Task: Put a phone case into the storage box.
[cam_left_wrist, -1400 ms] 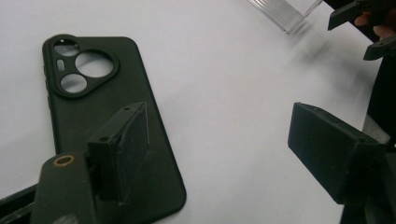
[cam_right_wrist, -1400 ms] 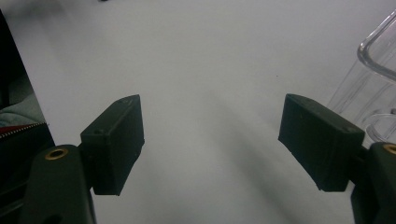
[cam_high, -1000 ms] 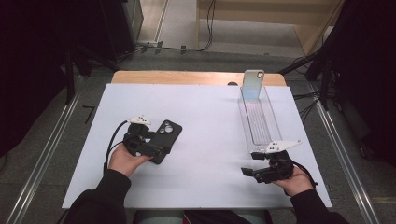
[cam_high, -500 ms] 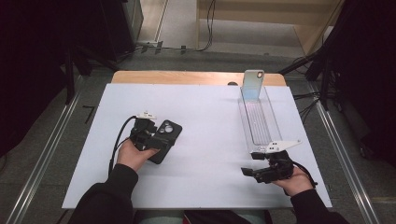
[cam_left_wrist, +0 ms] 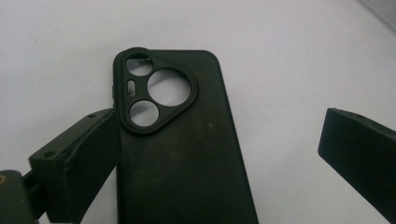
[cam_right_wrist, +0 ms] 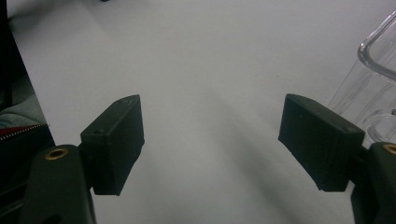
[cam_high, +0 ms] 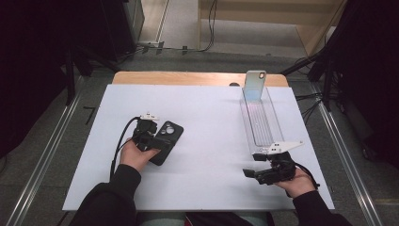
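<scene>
A black phone case [cam_left_wrist: 187,158] lies back-up on the white table, its camera cut-out toward the far end. My left gripper [cam_left_wrist: 219,123] is open and straddles it: the left jaw sits against the case's left edge, the right jaw stands well off its right edge. From above, the left gripper [cam_high: 157,139] covers the near-left part of the case [cam_high: 170,134]. My right gripper [cam_high: 248,173] rests near the table's front right, open, with nothing in it. In its own view the right gripper [cam_right_wrist: 212,107] has bare table between the jaws.
A long clear plastic tray [cam_high: 261,120] lies at the right, with a phone [cam_high: 255,84] standing upright at its far end. The tray's rounded corner [cam_right_wrist: 373,60] is close beside my right jaw. A wooden edge [cam_high: 188,77] borders the white table at the back.
My left gripper has slid a little toward the case and sunk lower, so its jaws now straddle it. The right gripper and the tray have not moved.
</scene>
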`<move>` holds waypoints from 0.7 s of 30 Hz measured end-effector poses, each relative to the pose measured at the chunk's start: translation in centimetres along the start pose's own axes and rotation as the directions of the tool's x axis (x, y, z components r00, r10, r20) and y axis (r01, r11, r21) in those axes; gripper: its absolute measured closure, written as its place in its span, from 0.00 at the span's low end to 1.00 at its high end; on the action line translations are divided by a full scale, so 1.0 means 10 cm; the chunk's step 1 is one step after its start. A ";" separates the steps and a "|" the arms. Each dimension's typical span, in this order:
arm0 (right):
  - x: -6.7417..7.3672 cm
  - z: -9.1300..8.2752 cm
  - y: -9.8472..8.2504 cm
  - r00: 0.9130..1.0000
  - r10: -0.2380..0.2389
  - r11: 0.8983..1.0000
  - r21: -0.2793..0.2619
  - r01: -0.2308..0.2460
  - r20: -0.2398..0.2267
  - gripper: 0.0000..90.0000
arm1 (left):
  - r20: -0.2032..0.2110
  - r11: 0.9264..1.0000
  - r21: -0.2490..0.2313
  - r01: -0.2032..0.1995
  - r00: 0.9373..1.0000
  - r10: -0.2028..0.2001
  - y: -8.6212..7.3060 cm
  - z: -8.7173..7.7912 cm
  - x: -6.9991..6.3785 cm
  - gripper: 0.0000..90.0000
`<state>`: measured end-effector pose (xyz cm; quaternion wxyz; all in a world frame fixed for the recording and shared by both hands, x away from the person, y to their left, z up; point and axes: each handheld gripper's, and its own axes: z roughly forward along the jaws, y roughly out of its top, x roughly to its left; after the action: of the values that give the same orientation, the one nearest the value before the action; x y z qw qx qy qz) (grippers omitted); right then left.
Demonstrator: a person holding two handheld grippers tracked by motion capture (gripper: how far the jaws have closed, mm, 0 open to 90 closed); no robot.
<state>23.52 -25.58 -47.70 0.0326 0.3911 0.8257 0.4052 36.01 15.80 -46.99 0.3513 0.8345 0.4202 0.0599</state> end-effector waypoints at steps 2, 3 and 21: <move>0.00 0.00 0.00 1.000 -0.002 1.000 -0.002 0.002 0.000 0.23 | -0.006 1.000 -0.001 0.001 1.000 -0.001 -0.01 0.01 0.00 0.00; 0.00 0.00 0.00 1.000 -0.001 1.000 -0.002 0.001 0.000 0.23 | -0.008 1.000 -0.002 0.000 1.000 0.000 -0.01 0.01 0.01 0.00; 0.00 0.01 0.00 1.000 -0.004 1.000 0.001 0.004 0.006 0.23 | -0.090 0.998 0.063 -0.024 0.996 0.029 -0.15 0.19 0.07 0.05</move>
<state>23.58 -25.55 -47.74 0.0356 0.3909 0.8265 0.4035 36.22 15.88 -49.55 0.3051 0.8469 0.4262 0.0894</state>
